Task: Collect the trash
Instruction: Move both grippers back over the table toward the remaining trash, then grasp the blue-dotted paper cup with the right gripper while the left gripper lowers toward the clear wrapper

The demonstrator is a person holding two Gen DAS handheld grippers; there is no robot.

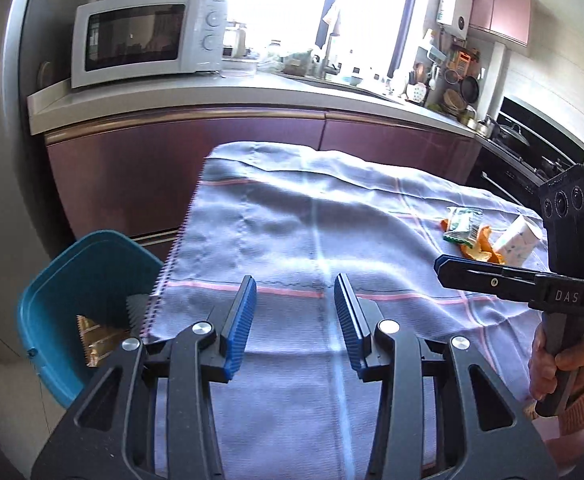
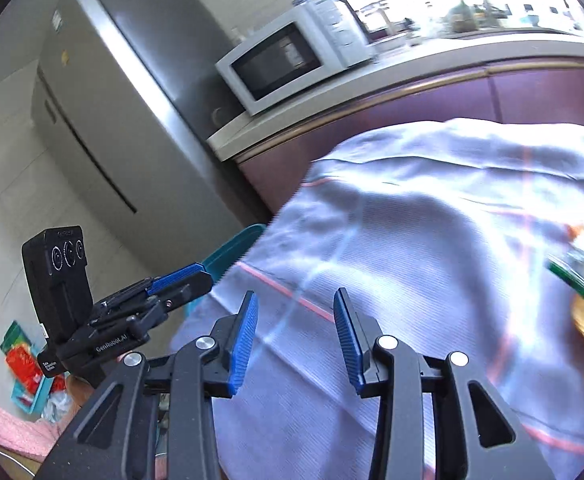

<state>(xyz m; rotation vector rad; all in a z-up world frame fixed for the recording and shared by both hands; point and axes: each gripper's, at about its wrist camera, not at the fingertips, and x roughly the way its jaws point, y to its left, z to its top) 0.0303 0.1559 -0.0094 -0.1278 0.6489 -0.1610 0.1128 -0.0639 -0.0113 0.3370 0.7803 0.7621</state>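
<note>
Left gripper (image 1: 295, 320) released and empty above striped cloth (image 1: 292, 220), right gripper (image 2: 296, 336) likewise released, blue bin (image 1: 72, 280) beside table, wrappers (image 1: 462, 226) and orange peel (image 1: 482, 250) lying far right

We see a woven matt cloth (image 1: 292, 220) with fine ribbing over the surface. The left tool (image 1: 295, 308) is matt black plastic with ribbed blue pads (image 1: 241, 320) and shiny metal rivets. The bin (image 1: 72, 280) is smooth teal plastic, the wrapper (image 1: 462, 226) glossy, the fridge (image 2: 132, 92) brushed metal, the cabinet fronts (image 1: 196, 160) glossy.
</note>
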